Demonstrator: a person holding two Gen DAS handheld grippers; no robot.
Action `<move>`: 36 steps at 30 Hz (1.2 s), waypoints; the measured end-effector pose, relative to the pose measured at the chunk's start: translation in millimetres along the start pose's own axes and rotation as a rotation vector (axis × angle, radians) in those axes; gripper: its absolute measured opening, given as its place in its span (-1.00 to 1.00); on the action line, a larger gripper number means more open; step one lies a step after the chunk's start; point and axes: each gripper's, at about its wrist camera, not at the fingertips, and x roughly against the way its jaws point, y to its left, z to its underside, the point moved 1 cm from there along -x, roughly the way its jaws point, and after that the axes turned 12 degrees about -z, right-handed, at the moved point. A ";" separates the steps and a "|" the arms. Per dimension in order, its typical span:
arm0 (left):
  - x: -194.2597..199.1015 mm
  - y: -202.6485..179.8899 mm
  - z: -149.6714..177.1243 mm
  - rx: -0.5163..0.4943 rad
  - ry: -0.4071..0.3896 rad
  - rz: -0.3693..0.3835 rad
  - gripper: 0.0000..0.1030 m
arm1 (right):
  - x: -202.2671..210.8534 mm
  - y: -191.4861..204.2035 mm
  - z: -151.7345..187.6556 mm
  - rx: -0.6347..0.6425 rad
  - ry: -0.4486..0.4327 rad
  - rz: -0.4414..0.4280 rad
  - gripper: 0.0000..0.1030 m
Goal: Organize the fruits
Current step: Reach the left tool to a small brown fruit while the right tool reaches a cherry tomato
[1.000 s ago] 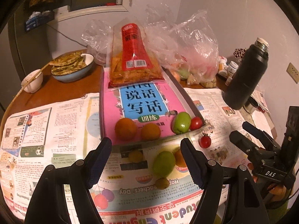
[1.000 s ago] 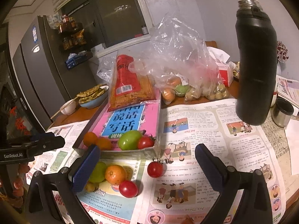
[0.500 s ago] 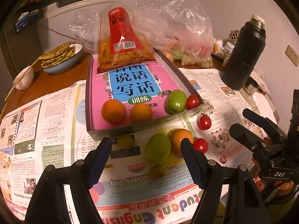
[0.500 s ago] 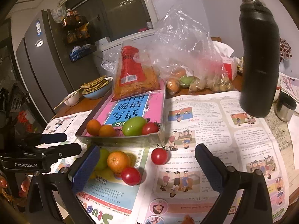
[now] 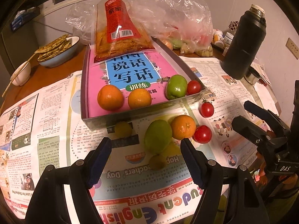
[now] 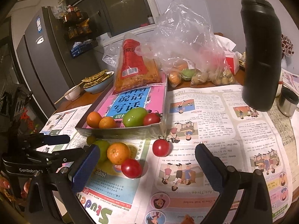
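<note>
A grey tray (image 5: 142, 113) (image 6: 119, 131) lined with a pink book holds two oranges (image 5: 110, 97), a green fruit (image 5: 176, 86) and a tomato (image 5: 193, 87). On the newspaper in front lie a green fruit (image 5: 158, 136), an orange (image 5: 183, 127) (image 6: 118, 153), two tomatoes (image 5: 202, 134) (image 6: 131, 168) (image 6: 160, 147) and two small yellow fruits (image 5: 123, 129). My left gripper (image 5: 145, 160) is open, just short of the green fruit. My right gripper (image 6: 145, 165) is open, with the near tomato between its fingers' line.
A snack bag (image 5: 119, 29) lies on the tray's far end. Plastic bags of fruit (image 6: 194, 59) stand behind. A tall black flask (image 6: 261, 56) stands at right with a steel cup (image 6: 287, 101). A bowl of flatbread (image 5: 58, 50) sits at far left.
Both grippers have moved forward and down toward the loose fruits on the newspaper. Both stay open. No fruit has moved.
</note>
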 end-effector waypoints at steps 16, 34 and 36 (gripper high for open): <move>-8.5 1.6 21.4 -0.042 0.042 0.002 0.50 | -19.5 10.1 17.2 0.053 0.090 -0.011 0.99; -25.0 -12.4 33.1 -0.086 0.068 0.056 0.47 | -50.1 15.5 28.9 0.123 0.187 -0.002 0.76; -26.0 -12.2 33.3 -0.084 0.068 0.067 0.36 | -54.0 16.3 29.4 0.131 0.195 -0.006 0.66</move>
